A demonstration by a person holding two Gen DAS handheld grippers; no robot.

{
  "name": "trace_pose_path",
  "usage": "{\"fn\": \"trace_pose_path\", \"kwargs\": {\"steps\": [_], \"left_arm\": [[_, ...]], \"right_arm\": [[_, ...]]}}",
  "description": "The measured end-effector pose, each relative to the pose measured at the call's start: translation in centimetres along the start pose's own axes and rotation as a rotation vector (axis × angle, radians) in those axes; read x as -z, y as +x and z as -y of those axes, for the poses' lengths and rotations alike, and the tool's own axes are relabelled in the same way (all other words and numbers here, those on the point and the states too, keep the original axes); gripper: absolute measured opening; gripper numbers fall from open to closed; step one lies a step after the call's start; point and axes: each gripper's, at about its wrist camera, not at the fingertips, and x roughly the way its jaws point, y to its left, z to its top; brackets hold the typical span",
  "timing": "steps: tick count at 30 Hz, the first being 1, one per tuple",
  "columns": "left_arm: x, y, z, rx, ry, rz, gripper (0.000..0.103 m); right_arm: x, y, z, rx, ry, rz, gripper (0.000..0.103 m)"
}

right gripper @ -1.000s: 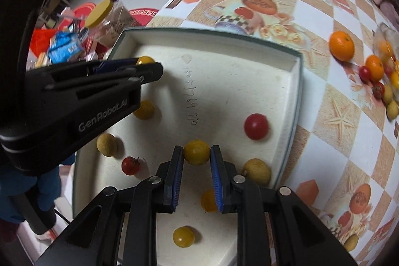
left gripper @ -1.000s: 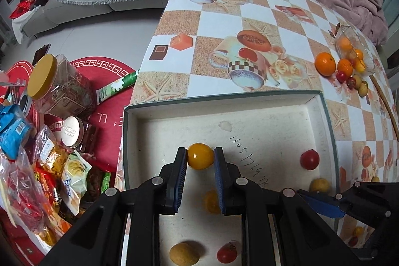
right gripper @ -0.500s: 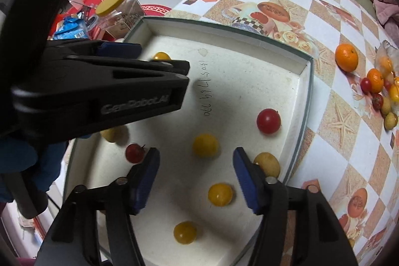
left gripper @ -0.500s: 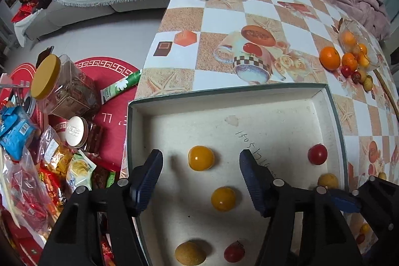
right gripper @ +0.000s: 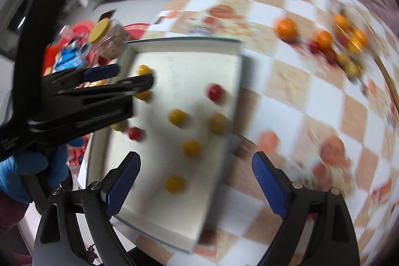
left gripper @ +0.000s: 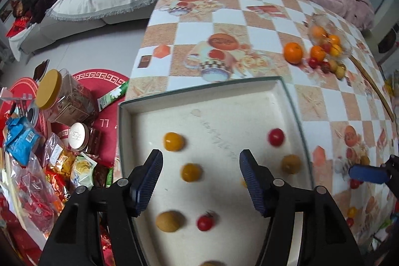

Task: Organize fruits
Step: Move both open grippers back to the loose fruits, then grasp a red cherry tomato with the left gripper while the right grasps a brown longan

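A: The left tongs (left gripper: 200, 175) are standing spread over the white tray (left gripper: 224, 96), with nothing pinched between the blue pads. The right tongs (right gripper: 195, 177) are gaping wider, and their jaws have just been opening; nothing is being gripped there either.

B: Where is the fruit lying?

A: In the left wrist view, a yellow fruit (left gripper: 173, 141) is sitting in the tray just above the left pad, and another yellow one (left gripper: 190, 172) is lying lower, between the pads but touching neither. A red tomato (left gripper: 275, 136) is resting toward the tray's right side, with a brownish-yellow fruit (left gripper: 290, 163) below it near the right wall. At the bottom of the frame a tan fruit (left gripper: 169, 221) and a second red tomato (left gripper: 205, 222) are lying side by side, apart.

B: And outside the tray?

A: On the checked desk (left gripper: 224, 16), in the upper right of the frame, an orange (left gripper: 293, 52) is sitting beside a heap of small fruits (left gripper: 326, 51) spilling from a clear bag. The right wrist view is blurring, but the same tray (right gripper: 184, 41) is showing with yellow and red fruits scattered in it, and a blue-gloved hand (right gripper: 22, 171) is holding the other tool at the left edge.

B: Anything else?

A: Snack packets (left gripper: 32, 166) and a yellow-lidded jar (left gripper: 62, 96) are lying on the floor at left.
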Motion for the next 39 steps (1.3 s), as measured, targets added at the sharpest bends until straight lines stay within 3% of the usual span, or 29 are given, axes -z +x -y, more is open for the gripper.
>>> {"fn": "trace_pose_path", "kwargs": {"steps": [10, 16, 21, 29, 36, 39], "left_arm": [[3.7, -2.8, 9.0, 0.115, 0.192, -0.012, 0.065], [6.8, -3.9, 15.1, 0.197, 0.314, -0.057, 0.065], [9.1, -3.9, 19.0, 0.178, 0.313, -0.102, 0.065], [12.5, -2.7, 22.0, 0.098, 0.026, -0.140, 0.065], [13.8, -1.4, 23.5, 0.059, -0.083, -0.142, 0.065], [14.0, -0.3, 23.7, 0.042, -0.111, -0.144, 0.065]], "right_arm": [[8.8, -2.9, 11.8, 0.184, 0.361, -0.048, 0.093], [11.6, -4.1, 16.7, 0.192, 0.494, -0.049, 0.093], [10.1, -4.1, 18.2, 0.144, 0.417, -0.032, 0.093], [7.0, -1.8, 18.9, 0.092, 0.165, -0.079, 0.093], [6.5, -0.3, 18.4, 0.102, 0.037, -0.111, 0.093], [6.2, 0.2, 17.8, 0.109, 0.002, -0.103, 0.087]]}}
